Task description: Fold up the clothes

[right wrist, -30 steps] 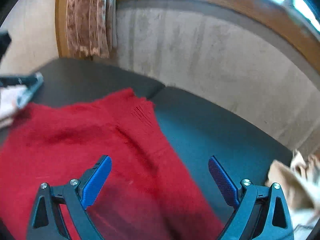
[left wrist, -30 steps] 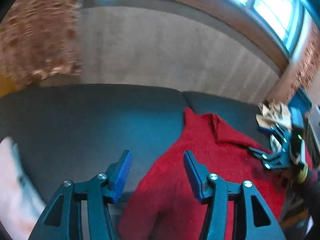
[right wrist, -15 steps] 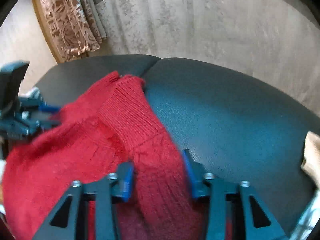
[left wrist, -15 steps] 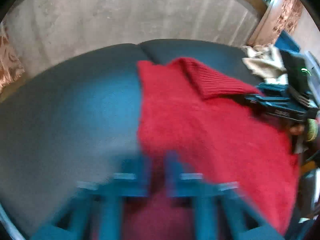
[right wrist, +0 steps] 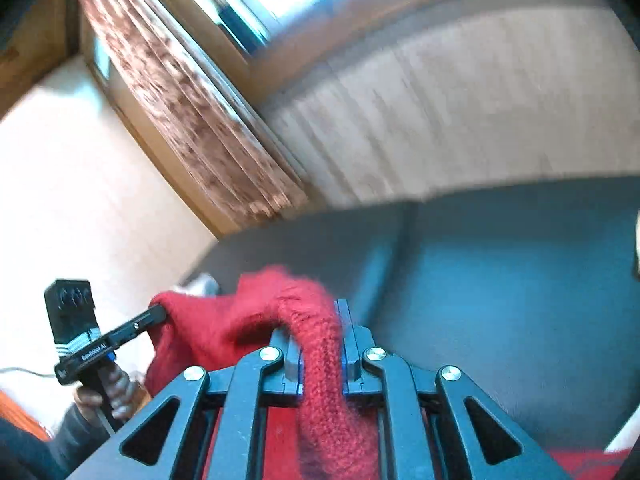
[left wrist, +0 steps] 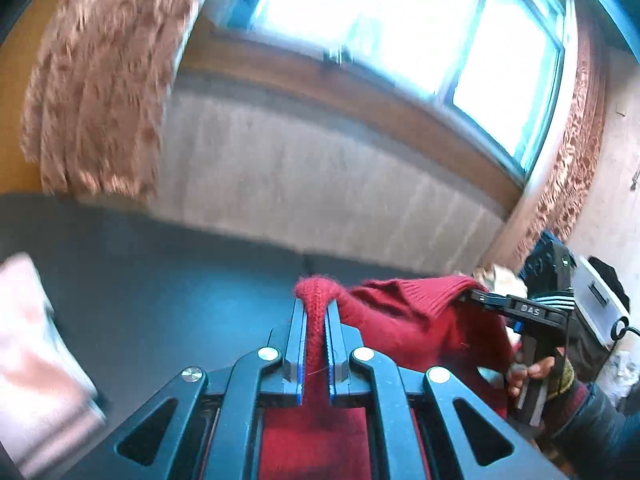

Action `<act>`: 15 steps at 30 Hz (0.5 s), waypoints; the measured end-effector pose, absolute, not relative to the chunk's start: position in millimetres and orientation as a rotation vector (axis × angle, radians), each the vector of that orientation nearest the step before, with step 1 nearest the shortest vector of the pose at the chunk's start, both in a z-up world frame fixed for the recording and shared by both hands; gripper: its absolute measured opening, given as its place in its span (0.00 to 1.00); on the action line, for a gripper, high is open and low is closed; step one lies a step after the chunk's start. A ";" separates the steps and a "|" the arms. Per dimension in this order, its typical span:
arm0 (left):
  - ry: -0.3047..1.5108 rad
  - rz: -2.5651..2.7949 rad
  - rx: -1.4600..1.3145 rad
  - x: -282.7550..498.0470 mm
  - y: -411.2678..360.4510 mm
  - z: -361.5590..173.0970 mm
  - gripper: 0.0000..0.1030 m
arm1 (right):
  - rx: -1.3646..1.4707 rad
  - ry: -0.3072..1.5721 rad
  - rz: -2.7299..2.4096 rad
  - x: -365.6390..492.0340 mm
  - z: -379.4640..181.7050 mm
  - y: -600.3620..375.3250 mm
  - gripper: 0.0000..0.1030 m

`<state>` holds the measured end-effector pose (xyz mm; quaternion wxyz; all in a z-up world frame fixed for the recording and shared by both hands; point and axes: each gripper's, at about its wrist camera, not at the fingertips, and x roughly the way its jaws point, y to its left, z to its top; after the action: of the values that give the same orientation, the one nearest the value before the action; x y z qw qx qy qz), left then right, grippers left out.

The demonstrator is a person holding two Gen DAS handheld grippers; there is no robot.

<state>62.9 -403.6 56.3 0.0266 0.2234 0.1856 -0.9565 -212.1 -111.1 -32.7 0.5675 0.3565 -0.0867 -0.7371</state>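
Two wrist views look out over a dark blue-grey padded couch surface set against a pale wall below a bright window, with patterned brown curtains at the side.

The left gripper has its two blue-padded jaws drawn narrow, clamped on a bunched edge of a red, chunky knitted sweater. The right gripper is likewise pinched nearly closed on a thick fold of the same knit, which humps over the jaws and hangs down between them. Each view also shows the other tool off to the side, gripping the far end of the same raised edge, with a person's hand around its handle.

The sweater is held up off the couch by these two points, its ribbed edge stretched between the grippers and the rest draping down out of view below (how much of it touches the couch cannot be told).

As for progress, the fold looks barely begun: the garment is grasped and lifted, but no neat crease shows yet. What seems left is carrying the held edge over to lay one half on the other, releasing, then any further folds. A pale cloth lies at the left edge of the couch; whether it is folded cannot be told.
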 end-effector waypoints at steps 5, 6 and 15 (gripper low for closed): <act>0.477 -2.924 0.517 21.9 -419.2 104.8 0.06 | 0.716 -0.245 -1.796 -241.6 15.9 -127.9 0.11; 0.472 -2.866 0.521 -0.2 -428.8 108.3 0.07 | 0.708 -0.235 -1.832 -256.1 20.6 -136.7 0.11; 0.692 -2.587 0.931 -62.2 -492.0 39.8 0.20 | 0.901 -0.159 -2.125 -351.8 -10.1 -160.4 0.59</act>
<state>-62.2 -492.0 39.8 0.1526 0.3247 0.2411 -0.9018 -351.8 -160.4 -10.1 0.4024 0.3565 -0.0629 -0.8409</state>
